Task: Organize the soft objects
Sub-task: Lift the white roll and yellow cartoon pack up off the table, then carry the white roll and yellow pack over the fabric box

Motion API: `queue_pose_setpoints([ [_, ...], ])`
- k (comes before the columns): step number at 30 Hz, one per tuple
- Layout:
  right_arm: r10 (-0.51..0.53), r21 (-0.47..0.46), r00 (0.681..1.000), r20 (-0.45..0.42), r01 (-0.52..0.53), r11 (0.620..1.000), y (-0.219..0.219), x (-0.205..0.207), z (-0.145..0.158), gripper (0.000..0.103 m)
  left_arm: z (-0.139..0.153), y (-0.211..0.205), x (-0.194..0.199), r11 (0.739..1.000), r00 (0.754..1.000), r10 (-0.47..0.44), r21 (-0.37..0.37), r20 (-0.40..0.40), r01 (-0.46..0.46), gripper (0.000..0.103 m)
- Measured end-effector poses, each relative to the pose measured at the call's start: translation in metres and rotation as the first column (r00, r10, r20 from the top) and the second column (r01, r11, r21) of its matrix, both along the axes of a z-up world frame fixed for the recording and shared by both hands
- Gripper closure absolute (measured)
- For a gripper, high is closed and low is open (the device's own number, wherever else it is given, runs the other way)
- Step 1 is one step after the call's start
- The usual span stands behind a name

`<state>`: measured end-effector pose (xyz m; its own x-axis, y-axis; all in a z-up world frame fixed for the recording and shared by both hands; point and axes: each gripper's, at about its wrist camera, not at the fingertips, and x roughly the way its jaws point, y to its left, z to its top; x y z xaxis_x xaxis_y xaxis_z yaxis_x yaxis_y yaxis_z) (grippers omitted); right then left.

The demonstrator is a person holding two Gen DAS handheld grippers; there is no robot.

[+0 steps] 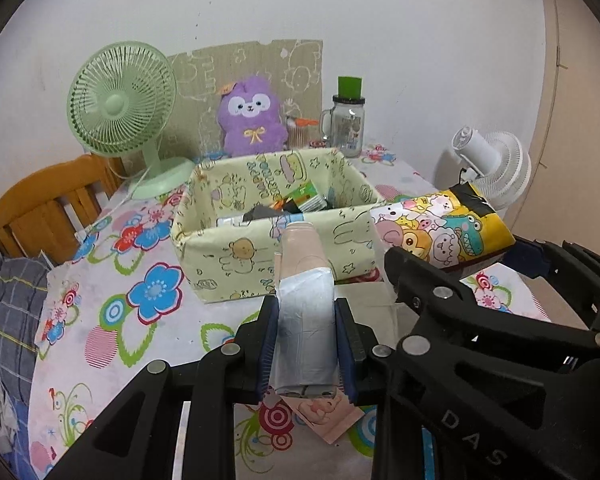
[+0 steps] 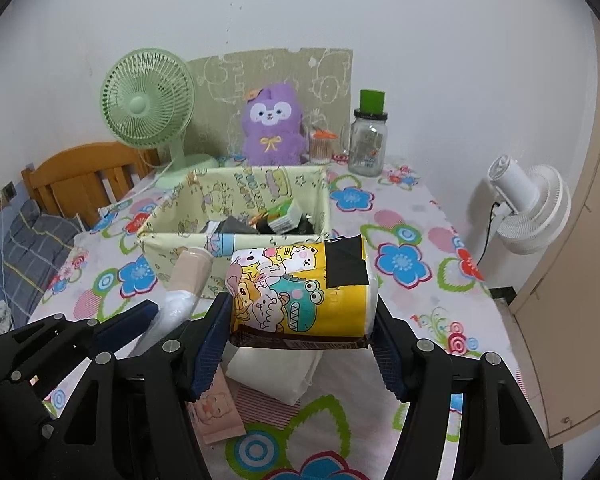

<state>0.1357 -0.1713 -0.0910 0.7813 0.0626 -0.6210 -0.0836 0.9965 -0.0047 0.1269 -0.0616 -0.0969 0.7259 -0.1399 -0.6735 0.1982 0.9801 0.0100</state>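
Left claw point(image 1: 306, 350) clamped on pink-grey tissue pack point(image 1: 305, 304); right claw point(image 2: 300, 344) clamped on yellow cartoon pack point(image 2: 300, 288) — both frame centre, before box point(image 1: 236, 248).

Flowered table point(image 2: 400, 216) bears box point(image 2: 172, 244), green fan point(image 2: 148, 120), jar point(image 2: 367, 148), perhaps tissues point(image 2: 276, 372)

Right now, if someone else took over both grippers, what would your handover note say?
Left gripper: shut on the pink-and-silver pack, lifted in front of the box.
Right gripper: shut on the yellow cartoon pack, also lifted near the box's front wall.
Done: several items already lie in the box.
Left: drop both packs in; a white folded cloth and a pink pack remain on the table.
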Motion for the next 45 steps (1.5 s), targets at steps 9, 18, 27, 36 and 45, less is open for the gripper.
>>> queue_pose_setpoints([
  [9, -0.010, -0.001, 0.999, 0.047, 0.010, 1.000, -0.005, -0.019, 0.027, 0.035, 0.027, -0.006, -0.016, 1.000, 0.998, -0.013, 0.006, 0.054, 0.013, 0.076],
  [18, -0.004, -0.004, 0.997, 0.076, 0.004, 1.000, -0.003, -0.025, 0.048, 0.035, 0.047, -0.011, -0.024, 1.000, 0.996, -0.027, 0.009, 0.084, 0.026, 0.076],
  [27, 0.007, -0.013, 0.995, 0.097, -0.006, 1.000, 0.000, -0.018, 0.061, 0.035, 0.061, -0.010, -0.021, 1.000, 0.993, -0.022, 0.017, 0.114, 0.021, 0.076],
  [36, 0.021, -0.020, 0.993, 0.115, -0.018, 1.000, 0.006, 0.000, 0.069, 0.035, 0.068, -0.007, -0.006, 1.000, 0.991, -0.009, 0.011, 0.131, 0.008, 0.076],
  [45, 0.036, -0.019, 0.994, 0.107, -0.034, 0.999, 0.013, 0.030, 0.066, 0.035, 0.067, 0.002, 0.020, 1.000, 0.992, 0.011, 0.005, 0.122, -0.012, 0.076],
])
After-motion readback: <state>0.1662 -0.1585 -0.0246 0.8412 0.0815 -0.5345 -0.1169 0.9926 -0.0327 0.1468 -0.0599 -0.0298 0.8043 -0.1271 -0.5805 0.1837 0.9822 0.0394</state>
